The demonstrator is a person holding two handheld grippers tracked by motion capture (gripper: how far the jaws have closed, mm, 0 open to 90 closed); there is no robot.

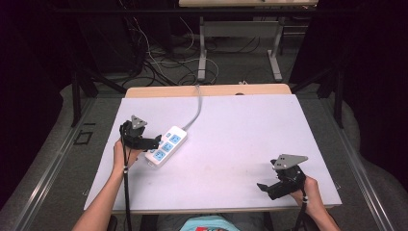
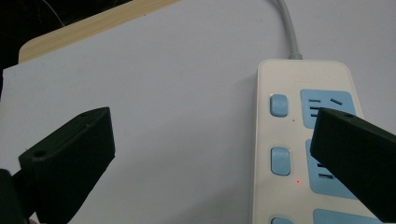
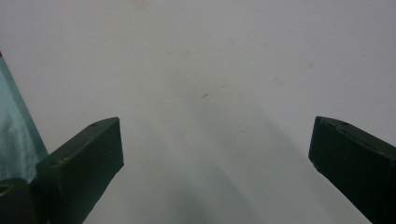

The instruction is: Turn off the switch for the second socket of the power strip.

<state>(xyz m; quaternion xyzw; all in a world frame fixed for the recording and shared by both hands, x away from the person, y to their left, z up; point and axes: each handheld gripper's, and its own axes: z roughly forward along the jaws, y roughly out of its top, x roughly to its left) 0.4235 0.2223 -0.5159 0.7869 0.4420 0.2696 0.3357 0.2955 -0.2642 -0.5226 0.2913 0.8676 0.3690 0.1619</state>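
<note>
1. Your left gripper sits at the near end of the white power strip, its jaws spread wide. In the left gripper view one jaw hangs over bare surface well clear of the strip's long edge, while the other overlaps the blue socket faces. The strip is therefore not centred in the gap; it lies under and just inside that one jaw.

2. The jaws pinch nothing. Whether the overlapping jaw rests on the strip or hovers above it cannot be told from these views. Judging by the wide spread, you look set either to straddle the strip's width or to reach its blue rocker switches, which lie between the jaws, nearer the jaw over the sockets.

3. The strip lies flat on the white sheet covering the bench, angled, with its grey cord running off the far edge. The cord leaves from the end farthest from your jaws, so the near end is the free one to handle.

4. A small red dot shows on the strip's face between two switches; it may be an indicator light, though that is a guess.

5. Your right gripper is parked well away near the bench's near edge, jaws spread, with bare sheet between them. It seems held in reserve, out of the left hand's way.
</note>
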